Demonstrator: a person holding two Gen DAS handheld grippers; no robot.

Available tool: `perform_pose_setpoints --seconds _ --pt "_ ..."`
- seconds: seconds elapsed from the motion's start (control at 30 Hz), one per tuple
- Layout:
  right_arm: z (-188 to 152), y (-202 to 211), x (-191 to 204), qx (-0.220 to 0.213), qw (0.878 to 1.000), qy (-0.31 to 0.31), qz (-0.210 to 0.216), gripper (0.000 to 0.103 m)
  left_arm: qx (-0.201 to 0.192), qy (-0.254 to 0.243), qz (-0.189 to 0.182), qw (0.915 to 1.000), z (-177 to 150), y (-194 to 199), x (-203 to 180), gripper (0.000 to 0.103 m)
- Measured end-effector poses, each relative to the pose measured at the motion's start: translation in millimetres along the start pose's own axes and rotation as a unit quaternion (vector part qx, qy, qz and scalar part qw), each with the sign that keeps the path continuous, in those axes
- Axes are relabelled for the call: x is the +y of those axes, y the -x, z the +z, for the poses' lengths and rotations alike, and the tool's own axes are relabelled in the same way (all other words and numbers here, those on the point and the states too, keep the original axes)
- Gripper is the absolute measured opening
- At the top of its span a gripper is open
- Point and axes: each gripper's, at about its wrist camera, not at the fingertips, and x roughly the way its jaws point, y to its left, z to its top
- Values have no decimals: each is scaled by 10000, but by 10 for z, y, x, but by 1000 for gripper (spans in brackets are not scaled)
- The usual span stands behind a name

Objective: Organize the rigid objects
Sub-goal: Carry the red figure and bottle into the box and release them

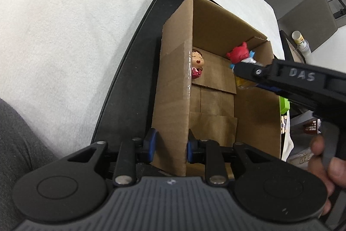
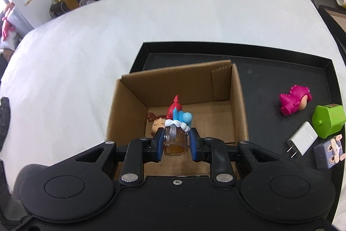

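An open cardboard box (image 2: 237, 101) stands in a black tray (image 2: 270, 70). My right gripper (image 2: 176, 143) is shut on a toy beer mug with a red and blue figure (image 2: 176, 133) and holds it over the inside of the box. A doll with brown hair and closed eyes (image 2: 156, 122) lies on the box floor. My left gripper (image 1: 170, 146) is shut on the near left wall of the box (image 1: 173, 88). In the left wrist view the right gripper (image 1: 244, 73) comes in from the right with the red figure (image 1: 237, 53), and the doll (image 1: 196, 64) leans on the wall.
On the tray to the right of the box lie a pink dinosaur toy (image 2: 295, 99), a green block (image 2: 328, 120), a white charger plug (image 2: 301, 141) and a grey cube toy with eyes (image 2: 329, 152). The tray sits on a white cloth (image 2: 86, 36).
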Motion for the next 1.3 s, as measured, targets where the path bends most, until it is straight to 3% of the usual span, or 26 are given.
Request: perform_pose_setpoints --seconds 0.33,0.73,0.83,1.07,1.3 --pt "35 -188 85 20 9999 31 -134 25 -12 152 -102 9998 -1 4 88 26" --pt "34 5 -69 -111 9998 -157 -111 28 -47 223 -57 9997 -19 48 87 28" --pt "21 99 -128 -125 9997 -224 -62 32 -31 230 -49 9997 -4 50 76 28" --pt "15 348 -221 -360 9988 -327 -65 61 10 244 29 9997 55 18 39 28" --pt "-34 536 -369 -611 9970 -460 -143 71 2 164 94 9998 62 4 1 28"
